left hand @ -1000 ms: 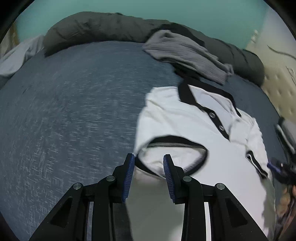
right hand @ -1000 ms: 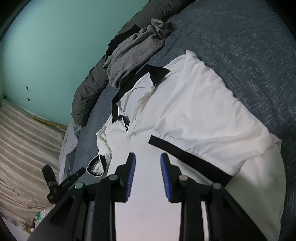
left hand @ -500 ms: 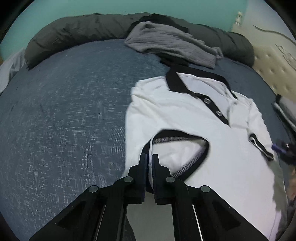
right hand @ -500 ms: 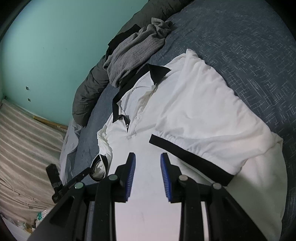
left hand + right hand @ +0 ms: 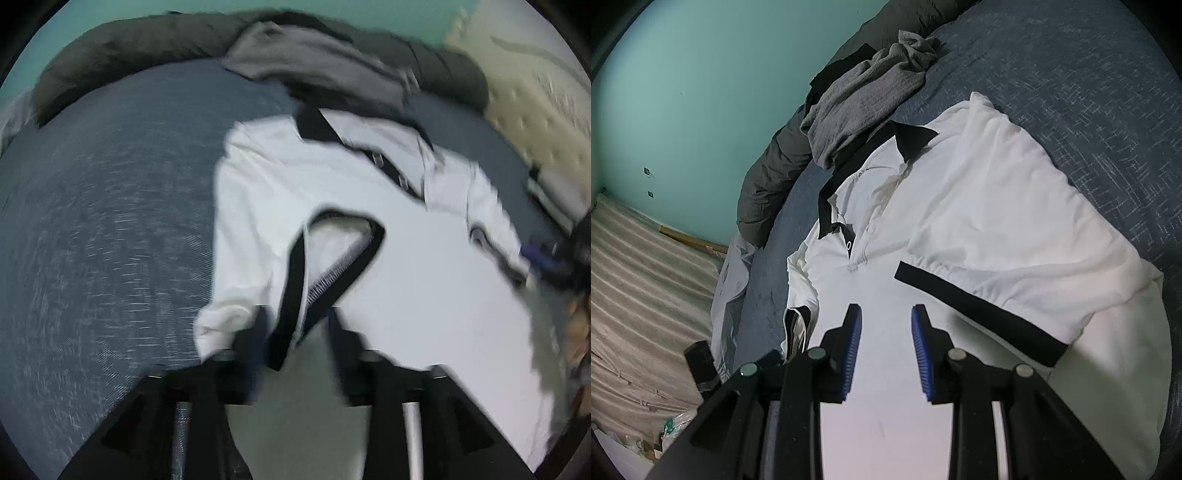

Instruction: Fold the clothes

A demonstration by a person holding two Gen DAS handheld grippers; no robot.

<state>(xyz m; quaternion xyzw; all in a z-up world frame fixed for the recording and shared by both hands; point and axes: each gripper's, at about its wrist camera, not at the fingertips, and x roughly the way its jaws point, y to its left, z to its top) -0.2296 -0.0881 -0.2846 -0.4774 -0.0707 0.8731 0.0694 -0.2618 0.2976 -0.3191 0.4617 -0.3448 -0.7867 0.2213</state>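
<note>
Worst likely slip: dragging the cuff (image 5: 295,280) back off the fold. Left gripper (image 5: 295,325) with jaws parted, just been opening. Black cuff band in the gap, close against one finger and apparently no longer pinched, though too blurred to be sure of a clean release. If pulled away before the cloth drops free, likely to tow the sleeve (image 5: 258,221) outward again and undo the fold. Safer to lift straight off than to slide across.

Second risk: rumpling. Thin, limp cloth by the look of it, apt to bunch under any sideways sweep, with soft creases already along the folded sleeve.

Third: right gripper (image 5: 886,332) low over the lower front, jaws apart, gripping nothing. Could catch the white cloth beneath if lowered carelessly.

Fourth: grey garment (image 5: 864,92) heaped just past the collar (image 5: 912,136), touching or overlapping it, cannot tell which. Might get dragged along in a later fold.

Shirt (image 5: 960,221): white polo with black collar, black buttoned placket and black cuff bands. Spread front-up on the blue-grey bed (image 5: 110,221), collar toward the far end. One sleeve folded in over the chest, cuff mouth gaping in a loop in the left view, band flat and slantwise in the right view. Other sleeve (image 5: 798,321) out at the side, not yet folded, cuff curled open. Body not yet folded either. Judged early in the task: one sleeve in, the rest to do.
</note>
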